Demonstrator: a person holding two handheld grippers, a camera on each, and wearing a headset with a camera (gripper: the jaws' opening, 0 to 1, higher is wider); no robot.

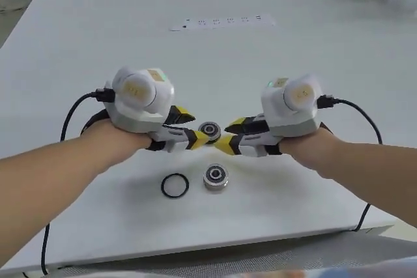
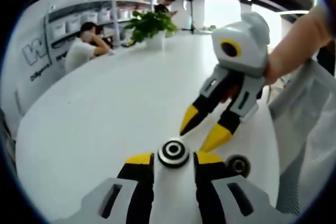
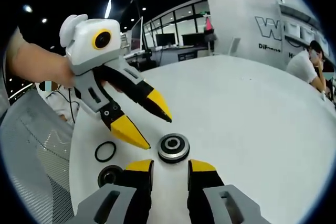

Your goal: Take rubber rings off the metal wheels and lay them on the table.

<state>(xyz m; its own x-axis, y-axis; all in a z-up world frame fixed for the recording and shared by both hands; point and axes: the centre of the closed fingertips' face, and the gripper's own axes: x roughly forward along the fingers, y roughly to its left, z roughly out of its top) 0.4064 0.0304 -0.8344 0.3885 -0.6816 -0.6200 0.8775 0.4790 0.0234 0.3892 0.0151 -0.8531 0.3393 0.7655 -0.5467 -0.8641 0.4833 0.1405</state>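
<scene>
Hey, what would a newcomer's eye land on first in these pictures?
First, the yellow-tipped left claw and right claw, both open, pointing at each other with a metal wheel between their tips, above the white table. Just nearer the person lie a black rubber ring and a second metal wheel, side by side.

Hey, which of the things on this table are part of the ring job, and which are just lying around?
Job: wheel between the gripper tips; second wheel; loose rubber ring; left gripper; right gripper.
Lying about: socket strip; potted plant.
</scene>
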